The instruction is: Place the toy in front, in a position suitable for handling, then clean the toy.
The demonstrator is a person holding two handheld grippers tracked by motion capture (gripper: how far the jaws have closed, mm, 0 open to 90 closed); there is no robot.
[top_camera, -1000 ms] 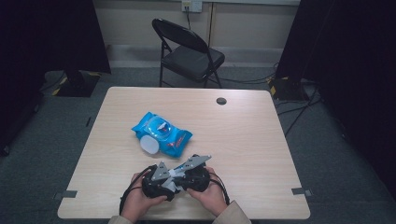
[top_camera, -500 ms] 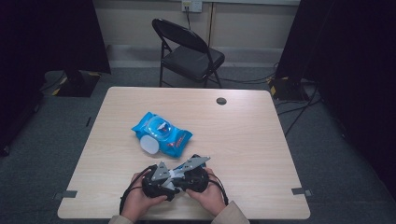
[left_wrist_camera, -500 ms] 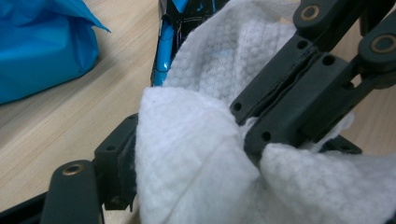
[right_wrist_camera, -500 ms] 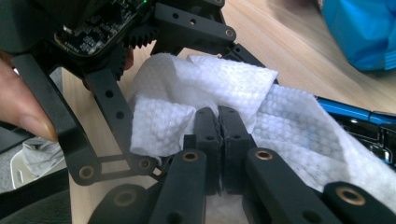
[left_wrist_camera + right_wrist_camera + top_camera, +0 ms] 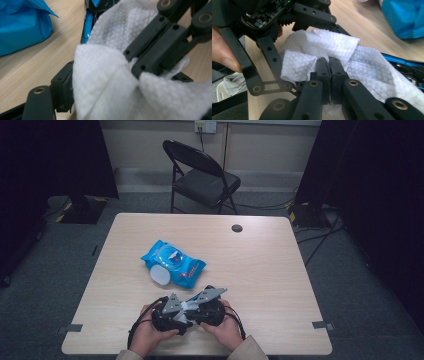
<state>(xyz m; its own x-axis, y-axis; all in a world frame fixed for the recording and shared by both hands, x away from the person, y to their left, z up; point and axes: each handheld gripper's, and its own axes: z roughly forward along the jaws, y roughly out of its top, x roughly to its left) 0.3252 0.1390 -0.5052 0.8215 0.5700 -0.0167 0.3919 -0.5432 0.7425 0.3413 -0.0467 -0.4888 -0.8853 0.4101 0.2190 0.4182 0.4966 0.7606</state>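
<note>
A blue pack of wipes point(image 5: 175, 262) with a round white lid point(image 5: 161, 275) lies left of the table's middle. Both hands hold the grippers tip to tip at the near edge. My right gripper point(image 5: 329, 63) is shut on a fold of a white textured wipe point(image 5: 332, 45). Seen from the left gripper view, those closed jaws come in from the upper right and pinch the wipe point(image 5: 105, 82). My left gripper point(image 5: 135, 100) stands wide, with the bunched wipe lying between its jaws and against its left finger point(image 5: 63, 85). Its other jaw is mostly hidden by the wipe.
The light wooden table point(image 5: 260, 270) has a dark round cable hole point(image 5: 237, 228) near its far edge. A black folding chair point(image 5: 205, 175) stands behind the table. Cables run over the grey floor at the right point(image 5: 320, 235).
</note>
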